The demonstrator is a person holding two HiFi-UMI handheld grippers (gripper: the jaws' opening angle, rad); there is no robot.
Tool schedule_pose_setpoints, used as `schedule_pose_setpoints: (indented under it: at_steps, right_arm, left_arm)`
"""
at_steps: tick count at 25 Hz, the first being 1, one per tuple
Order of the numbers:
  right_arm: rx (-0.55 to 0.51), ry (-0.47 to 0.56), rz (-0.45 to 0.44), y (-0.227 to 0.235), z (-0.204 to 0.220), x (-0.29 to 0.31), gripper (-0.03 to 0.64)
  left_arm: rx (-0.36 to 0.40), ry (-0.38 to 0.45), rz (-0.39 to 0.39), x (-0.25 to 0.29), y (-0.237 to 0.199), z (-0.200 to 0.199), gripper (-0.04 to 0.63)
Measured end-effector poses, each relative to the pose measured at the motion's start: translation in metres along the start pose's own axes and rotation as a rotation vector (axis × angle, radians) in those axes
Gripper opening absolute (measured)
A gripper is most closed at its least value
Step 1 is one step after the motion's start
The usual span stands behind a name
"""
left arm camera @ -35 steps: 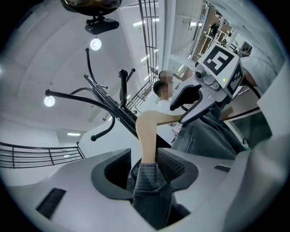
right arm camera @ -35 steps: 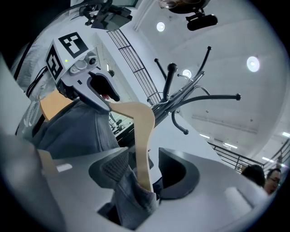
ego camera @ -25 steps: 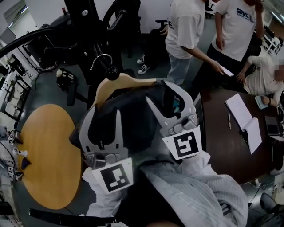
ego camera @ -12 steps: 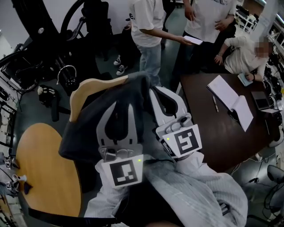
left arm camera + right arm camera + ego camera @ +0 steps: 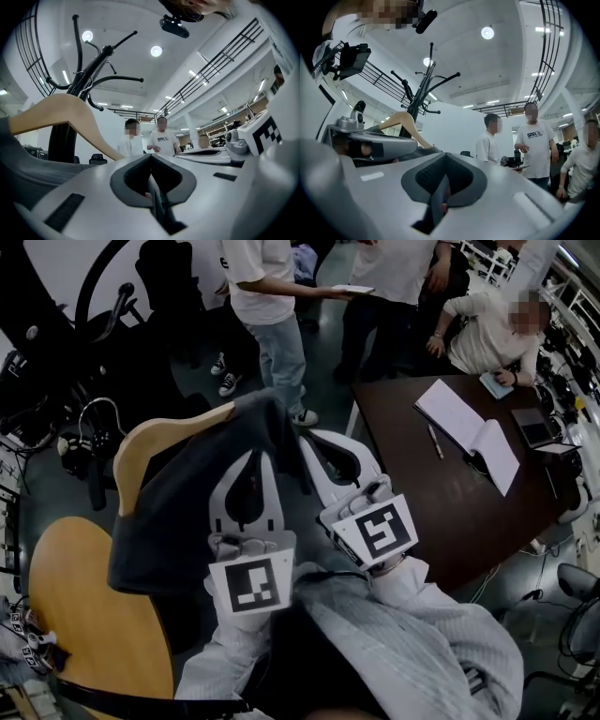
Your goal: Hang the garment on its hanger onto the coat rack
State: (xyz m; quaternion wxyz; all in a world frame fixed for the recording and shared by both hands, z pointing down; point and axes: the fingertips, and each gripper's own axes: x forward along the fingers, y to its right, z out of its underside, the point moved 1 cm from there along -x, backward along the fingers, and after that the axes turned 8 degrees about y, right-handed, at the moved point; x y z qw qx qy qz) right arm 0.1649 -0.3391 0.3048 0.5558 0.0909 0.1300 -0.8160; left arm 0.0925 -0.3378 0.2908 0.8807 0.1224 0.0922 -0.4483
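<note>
A dark garment [image 5: 178, 502] hangs on a wooden hanger [image 5: 150, 432], high up at the left of the head view. The hanger's metal hook [image 5: 98, 416] lies against the black coat rack [image 5: 77, 89]; whether it rests on an arm does not show. My left gripper [image 5: 260, 456] points up in front of the garment's right side, jaws shut. Just to its right, my right gripper [image 5: 305, 439] is shut too, beside the garment's edge. Both gripper views show closed jaws with nothing clearly between them. In the right gripper view the hanger [image 5: 401, 119] and rack [image 5: 417, 101] stand to the left.
A round orange table [image 5: 84, 615] lies below at the left. A dark brown table [image 5: 450, 502] with an open notebook [image 5: 464, 427] is at the right. Two people [image 5: 267, 306] stand beyond it and one sits [image 5: 487, 334]. Black equipment crowds the upper left.
Both grippers went from wide open around the garment to shut. The hanger and garment have shifted left relative to the grippers, and the whole view has swung.
</note>
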Motion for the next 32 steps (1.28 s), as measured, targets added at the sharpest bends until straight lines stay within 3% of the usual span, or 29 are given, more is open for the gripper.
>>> schedule_pose_setpoints:
  at_steps: [10,32]
  right_arm:
    - [0.008,-0.022,-0.048,-0.0064,0.0066,0.0012,0.002]
    - [0.0,-0.025,-0.057,-0.0046,0.0069,0.0058,0.0]
  left_arm:
    - [0.021,-0.041,-0.011,0.0045,0.0022,0.0085,0.006]
    - [0.042,-0.051,-0.002,0.0109,0.0,0.0117,0.005]
